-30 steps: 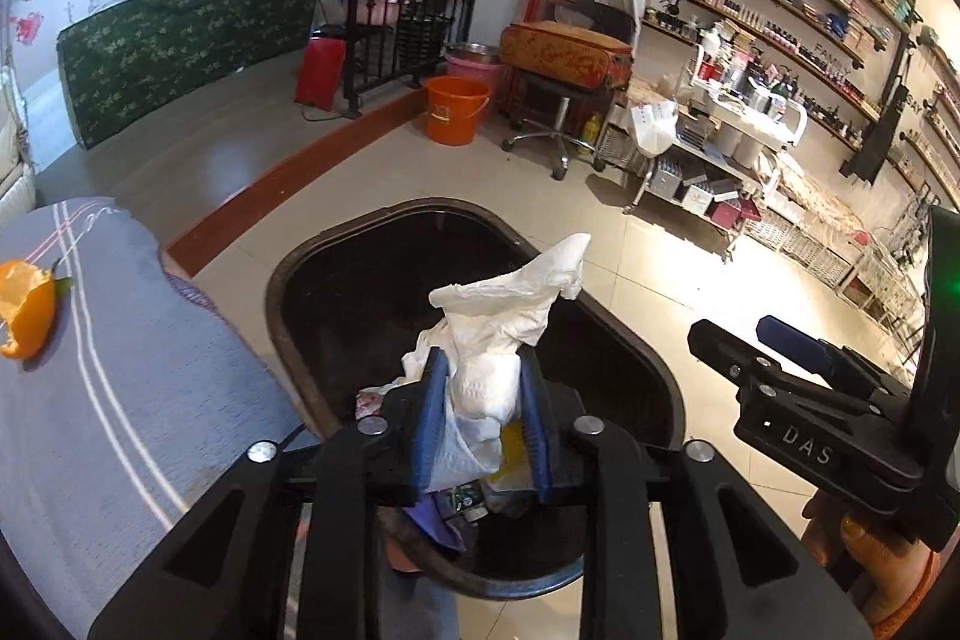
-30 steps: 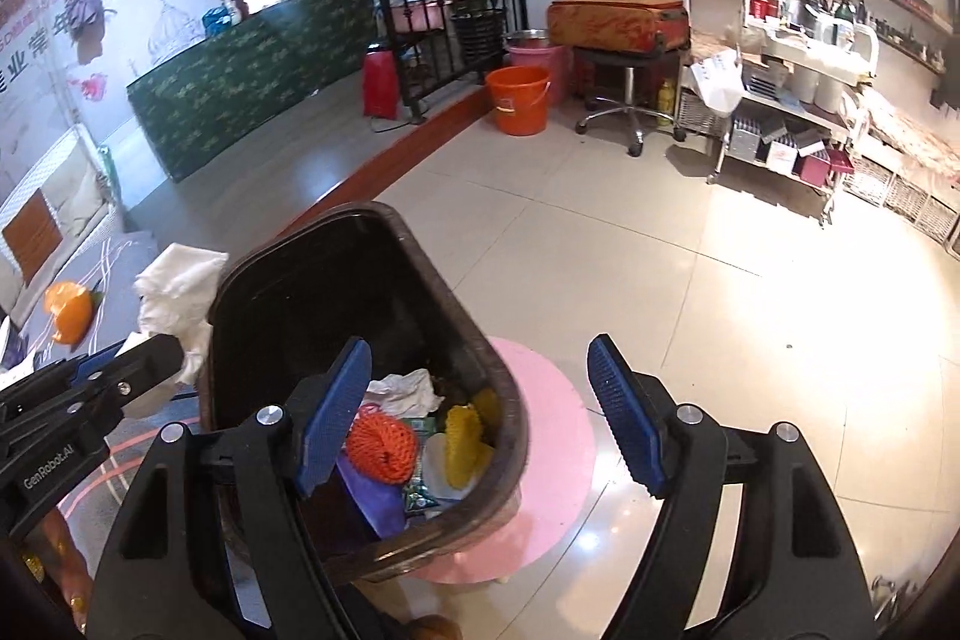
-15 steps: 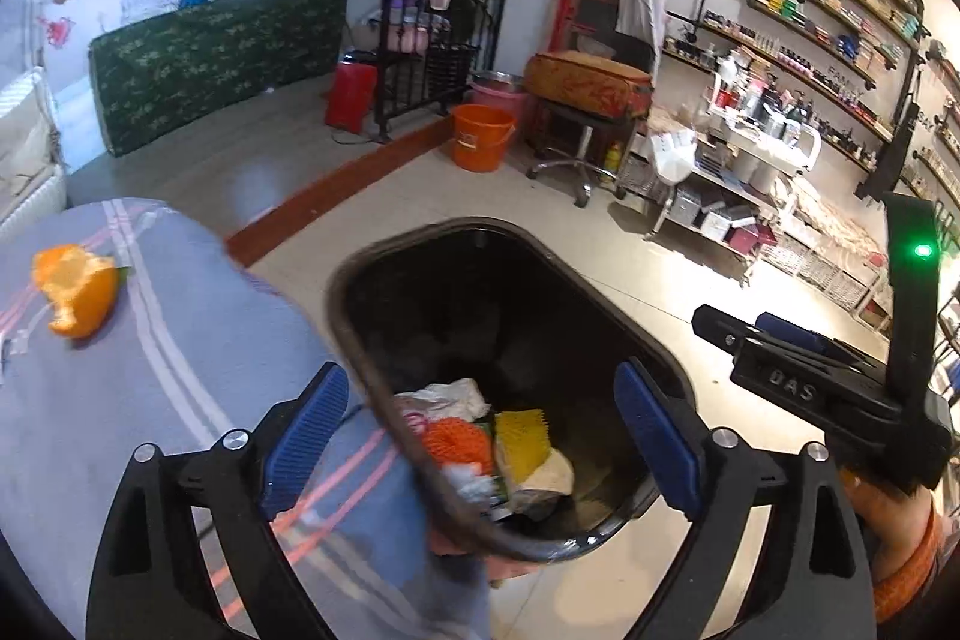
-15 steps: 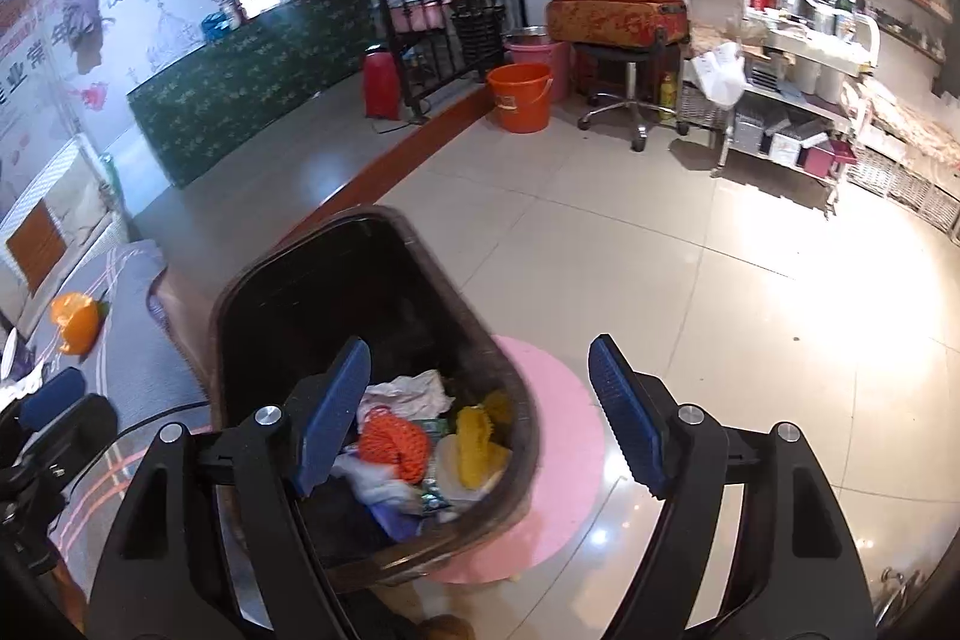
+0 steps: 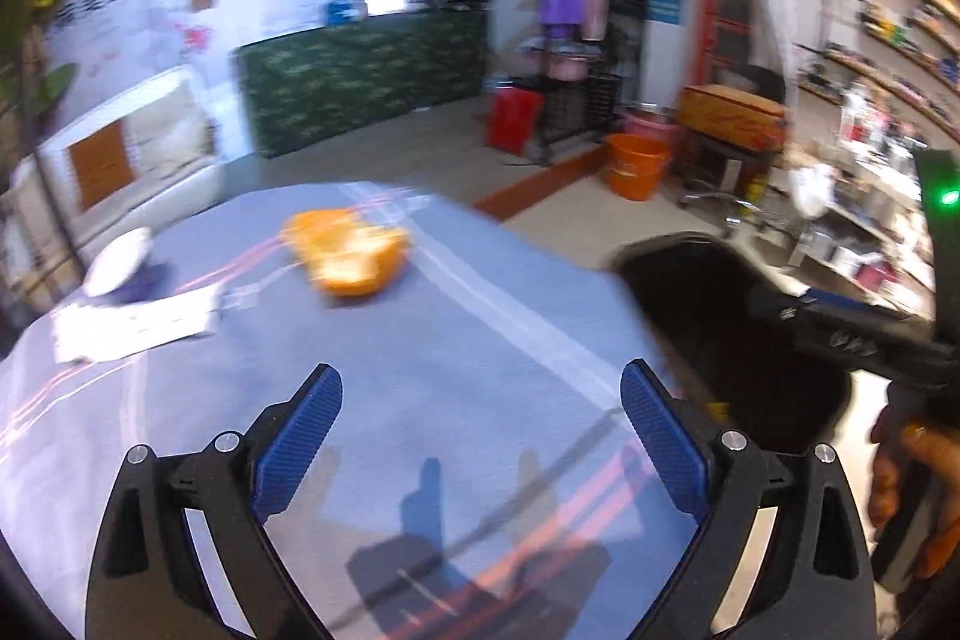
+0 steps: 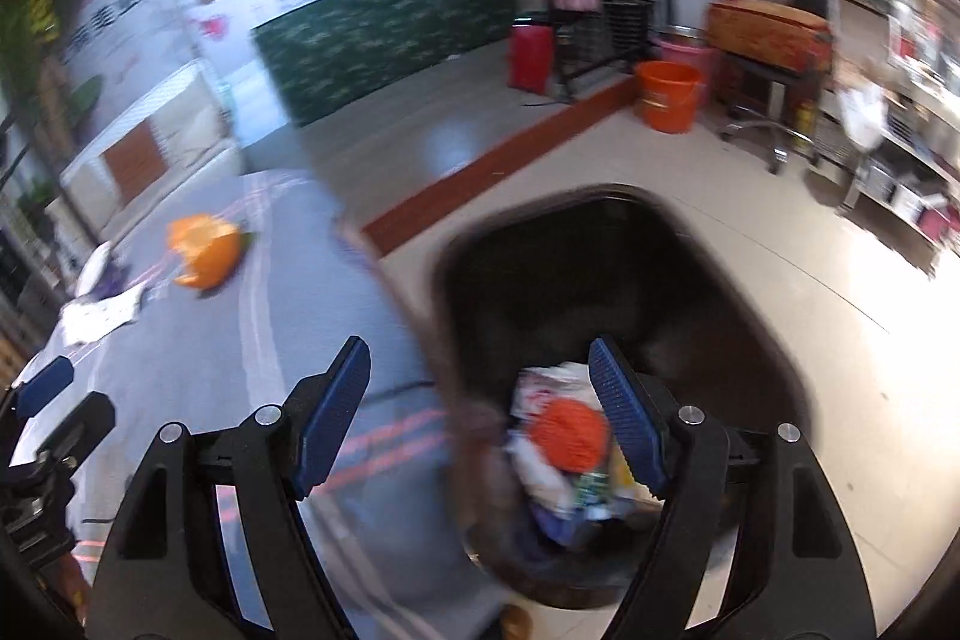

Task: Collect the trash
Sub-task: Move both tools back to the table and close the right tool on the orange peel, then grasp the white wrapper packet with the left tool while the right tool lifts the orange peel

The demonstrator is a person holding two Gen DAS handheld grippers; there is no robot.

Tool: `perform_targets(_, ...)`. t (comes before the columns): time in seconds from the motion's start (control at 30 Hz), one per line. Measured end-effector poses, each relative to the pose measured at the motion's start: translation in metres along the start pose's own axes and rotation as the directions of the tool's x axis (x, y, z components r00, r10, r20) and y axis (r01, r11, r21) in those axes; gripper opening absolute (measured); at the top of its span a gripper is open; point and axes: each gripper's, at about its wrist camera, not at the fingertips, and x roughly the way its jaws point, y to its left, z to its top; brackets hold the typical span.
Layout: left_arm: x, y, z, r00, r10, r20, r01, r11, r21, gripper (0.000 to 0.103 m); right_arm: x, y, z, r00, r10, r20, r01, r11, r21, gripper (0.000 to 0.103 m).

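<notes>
A torn orange peel [image 5: 348, 256] lies on the blue-grey striped tablecloth [image 5: 510, 292], with a white paper scrap [image 5: 132, 322] to its left. My left gripper [image 5: 480, 370] hovers over the cloth short of the peel, its jaws opening and nothing between them. The black bin [image 6: 600, 190] stands on the floor beside the table's right edge and holds white tissue [image 6: 546, 382], an orange net ball [image 6: 570, 430] and other scraps. My right gripper [image 6: 477, 343] hangs open and empty above the seam between table edge and bin. The peel [image 6: 204, 256] also shows far left there.
An orange bucket [image 5: 636, 163], a red can [image 5: 513, 118] and a stool with an orange cushion [image 5: 732, 112] stand on the tiled floor beyond the bin. A white sofa [image 5: 120, 148] is behind the table. Shelves line the right wall.
My left gripper let go of the white tissue over the bin, opened wide and swung left over the table. The right gripper also swung left, from above the bin toward the table edge.
</notes>
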Motion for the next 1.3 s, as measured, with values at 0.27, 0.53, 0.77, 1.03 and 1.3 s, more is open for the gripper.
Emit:
perform_targets(0.27, -0.012, 0.109, -0.018, 0.980, 0.194, -0.044, -0.199, 0.963, -0.182, 0.093, 0.018, 0.098, 0.006, 0.984, 0.175, -0.046, -0.180, 0.973, -0.146, 0.075)
perform_targets(0.53, -0.015, 0.191, -0.036, 0.950, 0.302, -0.084, -0.313, 0.907, -0.280, 0.093, 0.056, 0.163, 0.018, 0.954, 0.267, -0.133, -0.288, 0.942, -0.171, 0.075)
perform_targets(0.77, 0.004, 0.214, -0.030, 0.950, 0.302, -0.086, -0.314, 0.917, -0.247, 0.093, 0.114, 0.193, 0.039, 0.937, 0.285, -0.202, -0.308, 0.947, -0.094, 0.075)
perform_targets(1.03, 0.056, 0.210, 0.000, 0.964, 0.242, -0.113, -0.262, 0.941, -0.217, 0.093, 0.168, 0.202, 0.053, 0.927, 0.273, -0.258, -0.277, 0.961, 0.023, 0.054)
perform_targets(1.3, 0.123, 0.197, 0.019, 0.941, 0.277, -0.195, -0.305, 0.942, -0.137, 0.093, 0.185, 0.200, 0.052, 0.925, 0.260, -0.277, -0.255, 0.965, 0.053, 0.032)
